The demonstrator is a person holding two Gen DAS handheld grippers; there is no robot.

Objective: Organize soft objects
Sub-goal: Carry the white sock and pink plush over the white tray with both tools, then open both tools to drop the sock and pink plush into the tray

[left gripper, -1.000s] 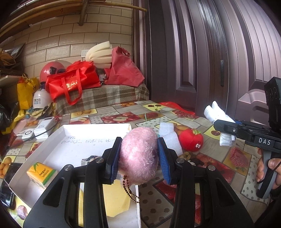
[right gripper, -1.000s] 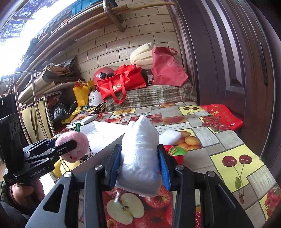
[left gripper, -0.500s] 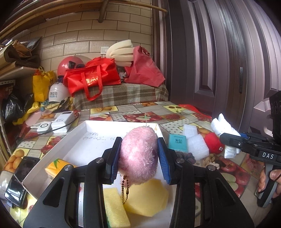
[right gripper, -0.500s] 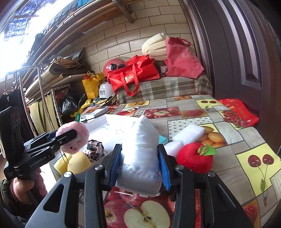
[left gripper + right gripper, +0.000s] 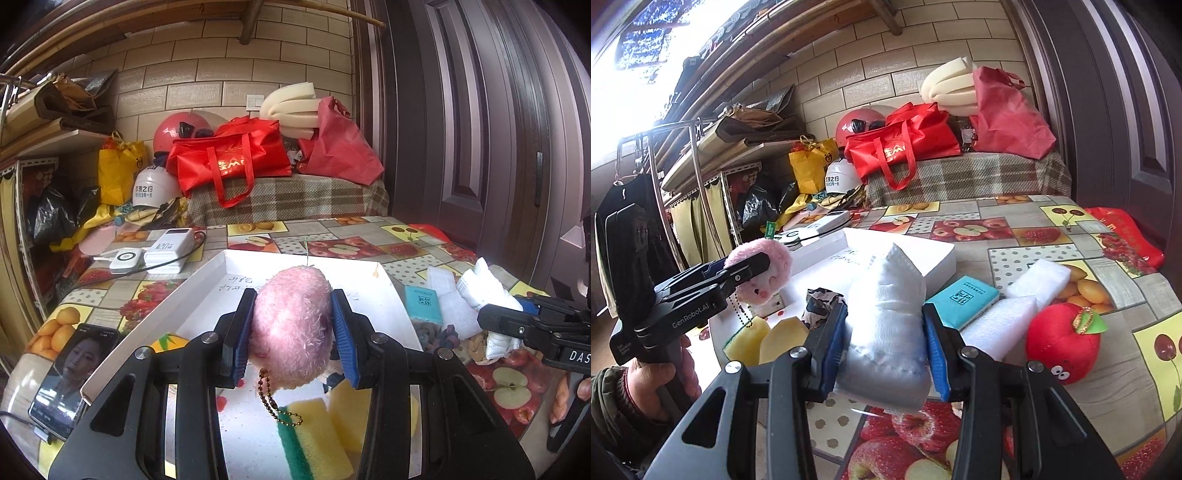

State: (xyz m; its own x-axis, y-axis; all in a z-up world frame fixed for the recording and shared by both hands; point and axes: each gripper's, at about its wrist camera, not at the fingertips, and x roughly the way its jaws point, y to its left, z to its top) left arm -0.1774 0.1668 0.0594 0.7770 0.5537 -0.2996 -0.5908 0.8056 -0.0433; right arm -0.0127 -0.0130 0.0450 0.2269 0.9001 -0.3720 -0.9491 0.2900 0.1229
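My left gripper (image 5: 291, 339) is shut on a pink plush keychain (image 5: 291, 325) and holds it above the white tray (image 5: 207, 280); it also shows in the right wrist view (image 5: 759, 271). Yellow sponges (image 5: 317, 443) lie in the tray below it. My right gripper (image 5: 886, 343) is shut on a white cloth bundle (image 5: 886, 314), held over the table beside the tray's right edge; it shows in the left wrist view (image 5: 484, 291).
On the fruit-print table right of the tray lie a teal packet (image 5: 960, 301), white foam blocks (image 5: 1038, 277) and a red plush apple (image 5: 1062, 343). A phone (image 5: 70, 373) and power banks (image 5: 170, 247) lie left of the tray. Bags and helmets stand behind.
My left gripper has moved back and up over the tray with the pink plush. My right gripper, holding the white cloth, has drawn back towards the tray's right side.
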